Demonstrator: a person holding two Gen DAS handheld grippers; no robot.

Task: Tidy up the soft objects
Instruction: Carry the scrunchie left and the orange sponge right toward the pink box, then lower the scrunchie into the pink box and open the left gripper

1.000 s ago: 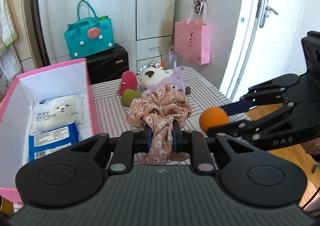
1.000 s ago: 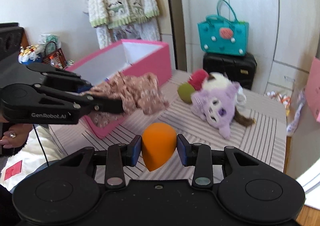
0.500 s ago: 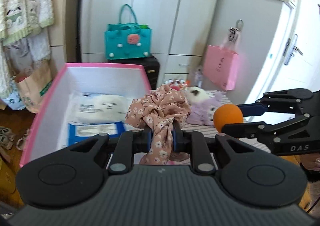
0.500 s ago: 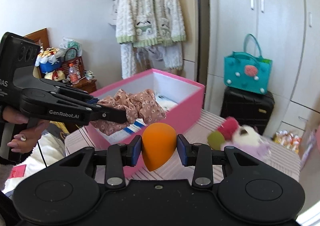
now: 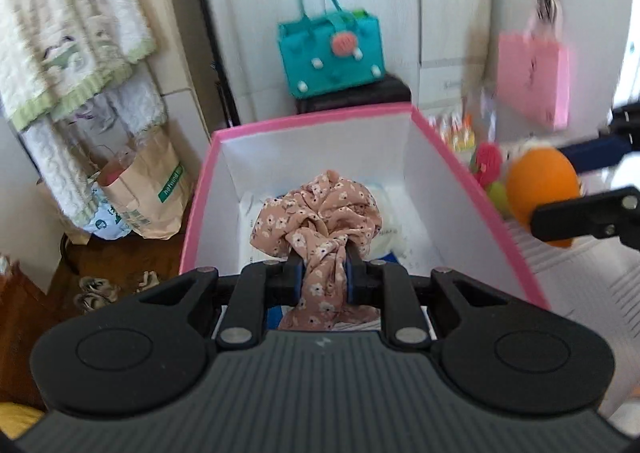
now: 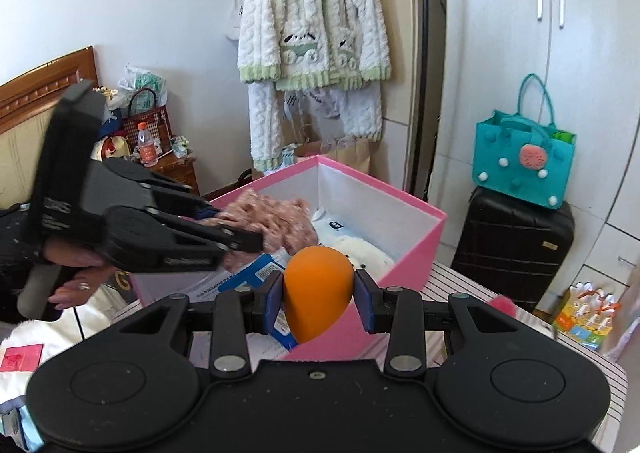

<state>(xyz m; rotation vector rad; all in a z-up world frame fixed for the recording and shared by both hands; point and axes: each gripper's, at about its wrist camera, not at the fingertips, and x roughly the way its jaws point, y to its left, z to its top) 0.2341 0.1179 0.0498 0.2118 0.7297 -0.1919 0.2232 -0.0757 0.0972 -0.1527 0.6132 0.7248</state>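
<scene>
Scrunchie (image 5: pixel 320 213) hanging limp over pink box (image 5: pixel 312 121), left gripper (image 5: pixel 322 279) pinching bunched floral fabric — light, floppy. Right gripper (image 6: pixel 319 299) squeezing orange makeup sponge (image 6: pixel 318 289) at widest part, hovering near box's right wall — squashy, slip-prone.

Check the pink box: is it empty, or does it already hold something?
Not empty. The pink box is open-topped and holds a white plush-print pack and a blue-labelled packet on its floor.
</scene>
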